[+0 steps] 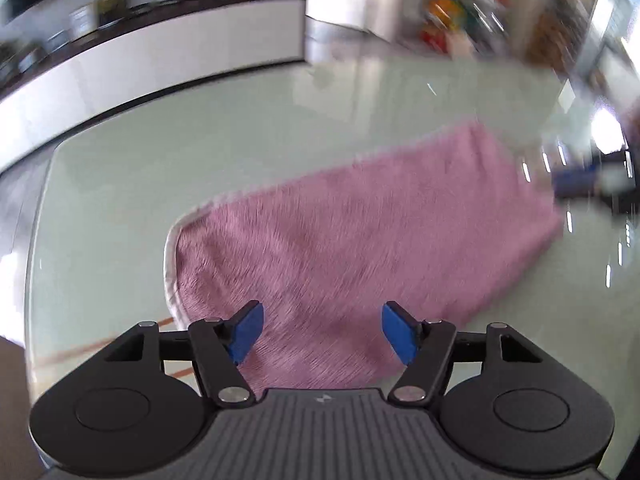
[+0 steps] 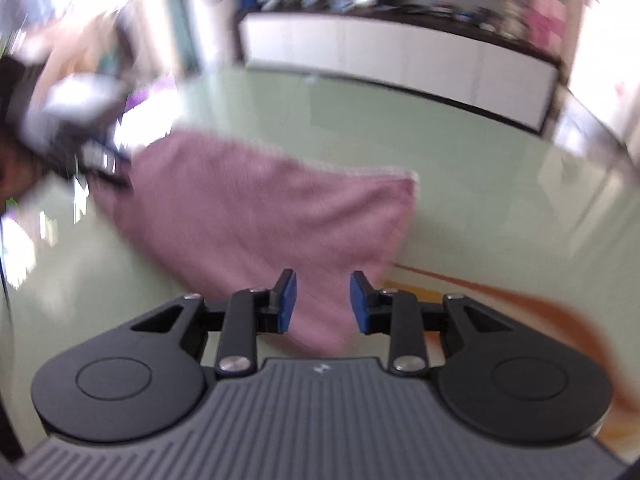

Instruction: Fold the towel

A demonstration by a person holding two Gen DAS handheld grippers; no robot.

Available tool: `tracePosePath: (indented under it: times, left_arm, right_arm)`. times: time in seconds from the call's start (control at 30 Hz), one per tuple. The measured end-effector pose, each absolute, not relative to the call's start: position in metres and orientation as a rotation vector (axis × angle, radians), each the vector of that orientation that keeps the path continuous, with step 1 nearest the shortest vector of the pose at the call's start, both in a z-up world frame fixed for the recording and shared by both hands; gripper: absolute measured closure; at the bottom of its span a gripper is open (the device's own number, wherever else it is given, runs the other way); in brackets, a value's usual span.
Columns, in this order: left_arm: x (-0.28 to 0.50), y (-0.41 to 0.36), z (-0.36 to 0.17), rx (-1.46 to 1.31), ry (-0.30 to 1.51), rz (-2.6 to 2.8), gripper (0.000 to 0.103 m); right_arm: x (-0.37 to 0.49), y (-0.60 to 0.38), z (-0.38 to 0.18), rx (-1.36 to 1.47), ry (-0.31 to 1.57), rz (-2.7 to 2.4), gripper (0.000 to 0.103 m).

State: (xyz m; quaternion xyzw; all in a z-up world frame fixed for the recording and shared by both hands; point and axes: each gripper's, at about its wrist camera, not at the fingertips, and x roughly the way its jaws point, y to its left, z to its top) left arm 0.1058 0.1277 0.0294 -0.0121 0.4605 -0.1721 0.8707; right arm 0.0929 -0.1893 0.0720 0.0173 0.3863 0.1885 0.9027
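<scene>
Left gripper: your jaws stand wide apart with nothing between the blue pads; pink cloth shows in the gap, but whether the pads touch it or ride above it cannot be told. Right gripper: your jaws stand narrower, still parted, and nothing is clamped; the cloth again shows only behind the gap. The towel lies on the pale green tabletop as a long pink slab, apparently already doubled, running in the left view from your fingertips out toward 2 o'clock. Its pale-trimmed edge curves at 10 o'clock of your left pads, and in the right view a trimmed corner sits at 1 o'clock of your right pads. Both views are smeared by motion, so layer count and edge alignment cannot be verified. Assessment: you appear to be lining up on the near end for the next fold. Settle both hands first. Set each pair of pads over the near edge, one toward each corner, and close through every layer, not the top one alone. Lift only enough to clear the glossy top, which will likely let the cloth slide, then carry both corners evenly toward the far end. Your other gripper shows as a blur at 10 o'clock in the right view; keep the two apart. Beyond the table, a white counter with dark clutter stands at 11 o'clock, of no concern to the fold.
</scene>
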Motion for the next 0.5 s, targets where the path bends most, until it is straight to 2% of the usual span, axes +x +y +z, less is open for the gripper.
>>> tracePosePath:
  times: [0.13, 0.3, 0.5]
  left_arm:
    - [0.087, 0.098, 0.023, -0.202, 0.959, -0.217, 0.034]
    - [0.066, 0.075, 0.001, -0.14, 0.925, -0.118, 0.034]
    - [0.051, 0.072, 0.009, -0.055, 0.858, -0.084, 0.037]
  right_arm:
    - [0.076, -0.146, 0.055, 0.213, 0.776, 0.211, 0.073]
    - [0.053, -0.111, 0.032, 0.16, 0.725, 0.122, 0.073]
    - [0.042, -0.101, 0.023, 0.108, 0.684, 0.127, 0.073]
